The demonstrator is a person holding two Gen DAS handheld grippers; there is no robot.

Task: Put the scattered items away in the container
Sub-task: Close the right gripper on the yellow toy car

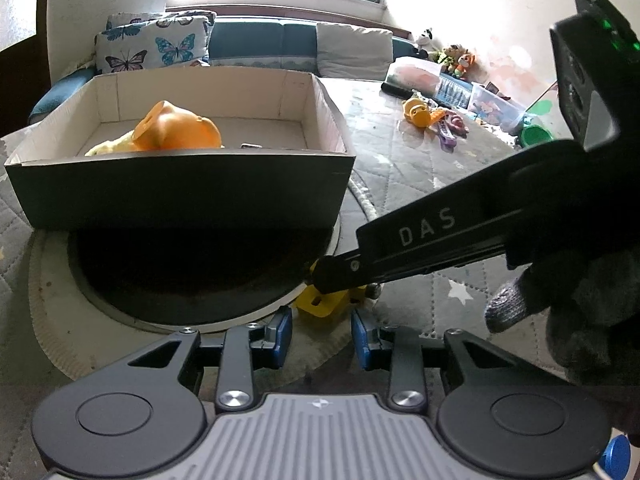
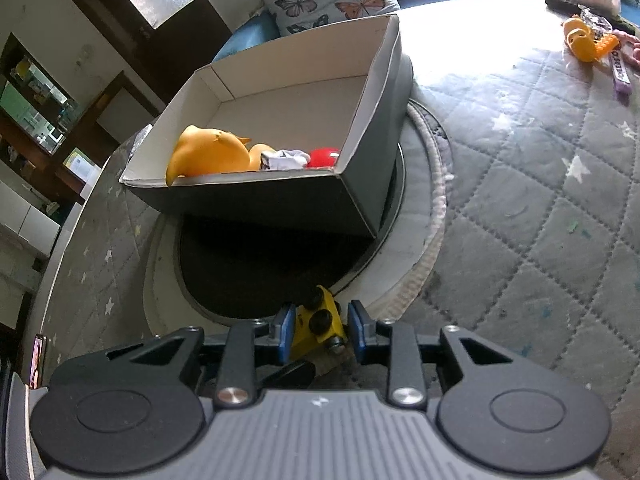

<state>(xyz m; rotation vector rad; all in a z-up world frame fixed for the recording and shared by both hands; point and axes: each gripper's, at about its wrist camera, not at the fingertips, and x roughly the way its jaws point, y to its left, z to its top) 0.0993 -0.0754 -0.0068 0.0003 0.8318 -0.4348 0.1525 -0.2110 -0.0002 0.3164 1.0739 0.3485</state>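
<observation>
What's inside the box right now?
In the box: an orange toy, a crumpled white item and a red ball. The near wall hides their lower parts and the near floor.

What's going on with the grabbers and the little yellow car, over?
Right gripper open, fingers either side of yellow toy car. Left gripper open, empty. Box ahead, toys inside. Path looks clear.

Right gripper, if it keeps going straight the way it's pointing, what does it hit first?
The right gripper already has the yellow toy car between its open fingers, so that comes first. Beyond it, probably the dark round mat, then the near wall of the cardboard box; depth is hard to judge.
</observation>
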